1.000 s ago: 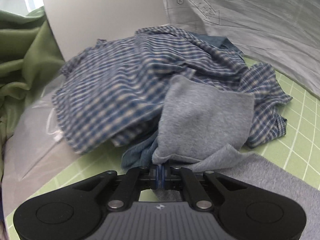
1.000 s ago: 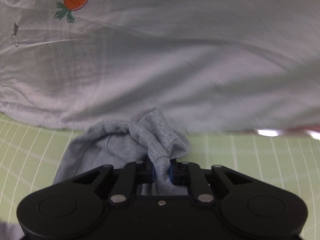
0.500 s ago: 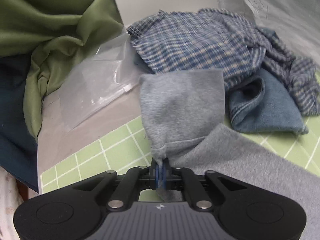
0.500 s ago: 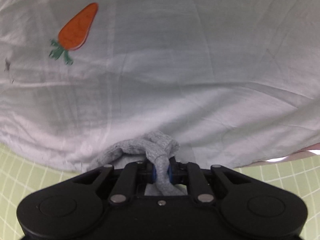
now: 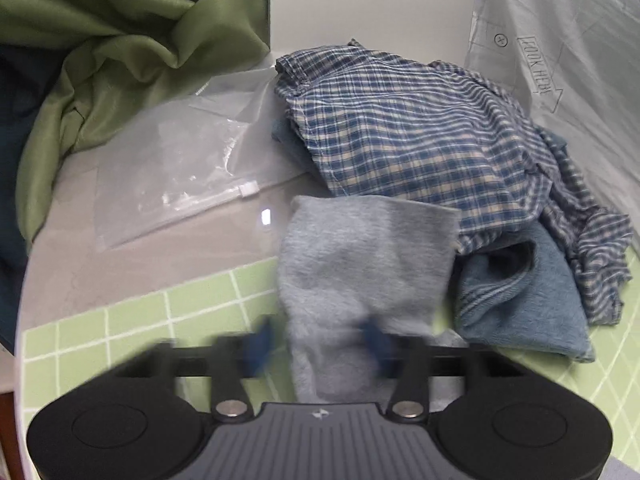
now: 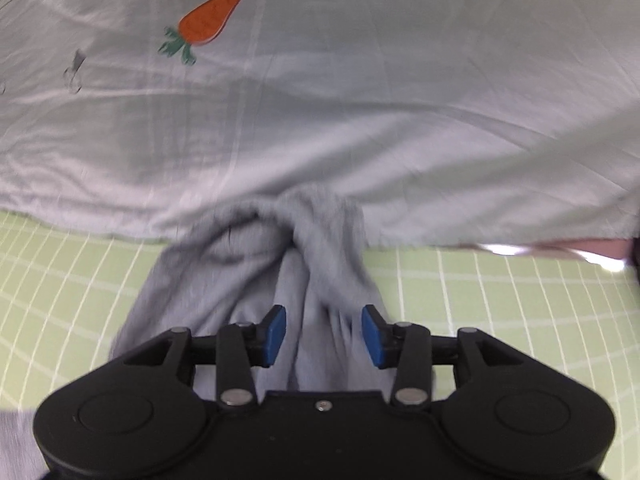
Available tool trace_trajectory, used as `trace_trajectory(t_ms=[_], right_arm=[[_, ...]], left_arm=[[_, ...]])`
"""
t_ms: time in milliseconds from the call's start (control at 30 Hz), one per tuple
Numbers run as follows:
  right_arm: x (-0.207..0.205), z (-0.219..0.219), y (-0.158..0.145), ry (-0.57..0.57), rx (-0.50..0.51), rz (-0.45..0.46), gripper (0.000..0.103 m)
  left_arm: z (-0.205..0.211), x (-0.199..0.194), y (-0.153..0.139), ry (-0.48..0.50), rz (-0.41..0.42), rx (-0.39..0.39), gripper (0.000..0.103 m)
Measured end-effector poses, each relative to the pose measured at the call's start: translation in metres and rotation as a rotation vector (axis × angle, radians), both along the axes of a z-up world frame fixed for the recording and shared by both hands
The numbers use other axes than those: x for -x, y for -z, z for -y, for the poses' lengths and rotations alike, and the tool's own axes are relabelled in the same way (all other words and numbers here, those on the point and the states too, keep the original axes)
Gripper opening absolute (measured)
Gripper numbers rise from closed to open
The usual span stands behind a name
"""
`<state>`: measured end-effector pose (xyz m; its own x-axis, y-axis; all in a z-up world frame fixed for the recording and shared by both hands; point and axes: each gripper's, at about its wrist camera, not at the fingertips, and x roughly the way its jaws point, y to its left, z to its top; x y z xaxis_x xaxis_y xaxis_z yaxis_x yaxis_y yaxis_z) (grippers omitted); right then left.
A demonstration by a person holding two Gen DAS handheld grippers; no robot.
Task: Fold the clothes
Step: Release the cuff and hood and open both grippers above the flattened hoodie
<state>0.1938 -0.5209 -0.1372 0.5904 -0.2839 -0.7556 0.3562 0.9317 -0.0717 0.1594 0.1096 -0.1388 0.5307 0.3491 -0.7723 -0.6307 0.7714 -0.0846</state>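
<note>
At far left, green fabric (image 5: pixel 120 40) bunches above a clear zip bag (image 5: pixel 192 176) on the pale tabletop (image 5: pixel 132 264). My left gripper (image 5: pixel 320 340) has just been spreading, pads off the grey garment (image 5: pixel 360 264) lying between them on the green grid mat (image 5: pixel 132 328). A plaid shirt (image 5: pixel 420 128) sits beyond. My right gripper (image 6: pixel 323 334) has likewise just parted, the garment loose between, a carrot-print sheet (image 6: pixel 360 100) behind.

Grey fleece garment (image 5: pixel 360 264) lies on green grid mat (image 5: pixel 192 312), one folded corner just beside the blue plaid shirt (image 5: pixel 420 128), touching it; other end (image 6: pixel 288 248) is bunched w/ twisted folds at edge of pale sheet
</note>
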Motion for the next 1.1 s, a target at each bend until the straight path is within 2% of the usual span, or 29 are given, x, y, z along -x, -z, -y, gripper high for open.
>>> trace_trajectory(t_ms=[33, 133, 300, 400, 467, 500, 533, 600, 667, 833, 967, 1100], right_arm=[[0.007, -0.003, 0.001, 0.001, 0.007, -0.008, 0.043], [0.024, -0.011, 0.002, 0.0, 0.027, -0.039, 0.043], [0.058, -0.025, -0.002, 0.0, 0.049, -0.06, 0.045], [0.081, -0.03, -0.012, 0.023, 0.05, -0.047, 0.058], [0.1, -0.033, -0.022, 0.048, 0.058, -0.029, 0.074], [0.11, -0.034, -0.027, 0.06, 0.062, -0.019, 0.077], [0.122, -0.035, -0.033, 0.071, 0.067, -0.006, 0.082], [0.148, -0.035, -0.042, 0.09, 0.069, 0.018, 0.089], [0.175, -0.034, -0.049, 0.11, 0.066, 0.038, 0.099], [0.243, -0.017, -0.048, 0.2, 0.015, 0.026, 0.102], [0.295, 0.013, -0.038, 0.288, -0.053, 0.027, 0.102], [0.334, 0.058, -0.022, 0.356, -0.085, 0.009, 0.102]], left_arm=[[-0.002, 0.003, 0.0, -0.011, -0.008, 0.0, 0.01], [-0.004, 0.021, -0.001, -0.076, -0.032, -0.051, 0.01], [-0.021, 0.051, 0.001, -0.122, -0.006, -0.01, 0.01], [-0.026, 0.056, 0.001, -0.128, -0.012, -0.002, 0.022], [-0.024, 0.059, -0.003, -0.124, -0.024, 0.015, 0.039], [-0.021, 0.061, -0.006, -0.114, -0.02, 0.019, 0.056], [-0.016, 0.064, -0.009, -0.091, -0.01, 0.024, 0.074], [-0.006, 0.071, -0.015, -0.044, 0.011, 0.034, 0.084], [0.013, 0.074, -0.02, 0.05, 0.002, 0.051, 0.084], [0.085, 0.092, -0.03, 0.312, -0.019, 0.091, 0.087], [0.165, 0.123, -0.032, 0.516, -0.056, 0.109, 0.089], [0.238, 0.168, -0.031, 0.641, -0.086, 0.091, 0.09]])
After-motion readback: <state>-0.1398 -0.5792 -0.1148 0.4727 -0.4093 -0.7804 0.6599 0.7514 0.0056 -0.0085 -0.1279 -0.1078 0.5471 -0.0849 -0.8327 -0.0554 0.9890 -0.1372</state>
